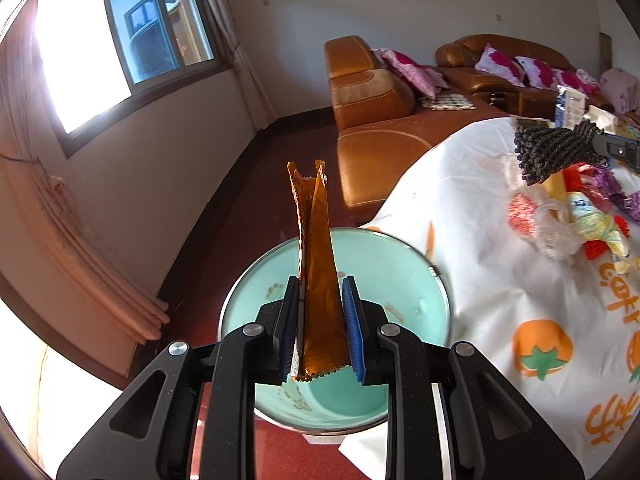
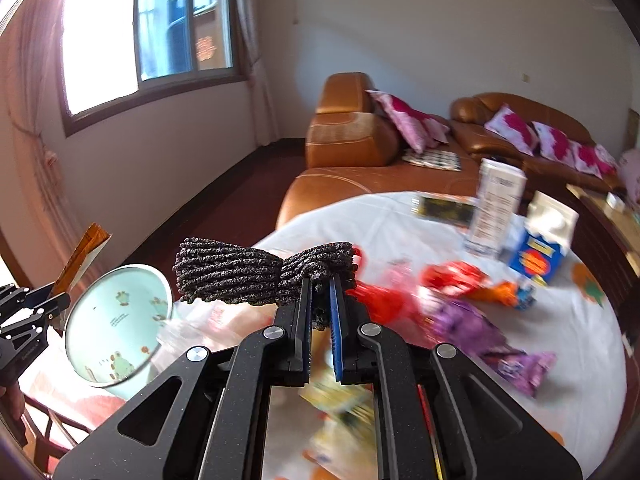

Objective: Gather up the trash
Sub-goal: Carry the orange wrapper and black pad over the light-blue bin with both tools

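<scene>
Wrapper (image 1: pixel 316 272) first: my left gripper (image 1: pixel 320 328) pinches this long orange wrapper and holds it right over the green bin (image 1: pixel 400 280), so I think it can drop in. Right of the bin, my right gripper (image 2: pixel 320 312) is squeezed tight on a dark knitted cloth (image 2: pixel 248 276) above the table (image 2: pixel 580 380), where more trash (image 2: pixel 460 320) waits.
</scene>
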`<state>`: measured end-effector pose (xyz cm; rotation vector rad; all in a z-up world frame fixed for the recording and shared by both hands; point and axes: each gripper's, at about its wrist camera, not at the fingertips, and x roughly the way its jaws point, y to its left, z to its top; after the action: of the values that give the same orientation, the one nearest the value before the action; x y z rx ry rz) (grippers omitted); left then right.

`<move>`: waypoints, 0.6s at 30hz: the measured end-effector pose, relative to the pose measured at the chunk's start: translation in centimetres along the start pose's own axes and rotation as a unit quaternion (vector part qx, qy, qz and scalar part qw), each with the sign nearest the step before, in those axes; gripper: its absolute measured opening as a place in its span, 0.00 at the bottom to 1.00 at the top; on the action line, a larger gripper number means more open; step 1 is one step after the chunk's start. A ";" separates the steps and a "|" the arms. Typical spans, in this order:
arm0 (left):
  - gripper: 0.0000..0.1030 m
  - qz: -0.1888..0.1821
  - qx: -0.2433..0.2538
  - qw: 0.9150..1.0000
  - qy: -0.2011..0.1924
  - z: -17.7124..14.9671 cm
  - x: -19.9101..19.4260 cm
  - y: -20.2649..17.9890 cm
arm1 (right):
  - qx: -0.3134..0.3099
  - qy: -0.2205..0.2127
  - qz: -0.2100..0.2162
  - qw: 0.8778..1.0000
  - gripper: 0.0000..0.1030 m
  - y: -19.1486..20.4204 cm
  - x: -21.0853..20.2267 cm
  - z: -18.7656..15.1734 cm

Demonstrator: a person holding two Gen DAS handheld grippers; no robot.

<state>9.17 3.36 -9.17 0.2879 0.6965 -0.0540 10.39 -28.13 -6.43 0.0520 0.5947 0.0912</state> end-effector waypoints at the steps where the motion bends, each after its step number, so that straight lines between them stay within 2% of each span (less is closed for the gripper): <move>1: 0.21 0.003 -0.002 1.000 0.004 -0.1 0.1 0.2 | -0.008 0.001 0.005 1.000 0.08 0.9 0.4 0.3; 7: 0.21 0.014 -0.010 1.000 0.019 -0.8 0.6 1.3 | -0.042 0.009 0.030 0.999 0.08 4.8 2.8 1.8; 18: 0.21 0.048 -0.022 0.998 0.033 -1.7 1.0 3.5 | -0.077 0.014 0.061 0.995 0.09 9.8 5.5 2.7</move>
<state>9.40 7.20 -10.17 0.2825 0.7474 0.0627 15.77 -17.89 -6.51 -0.0637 0.6111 0.2560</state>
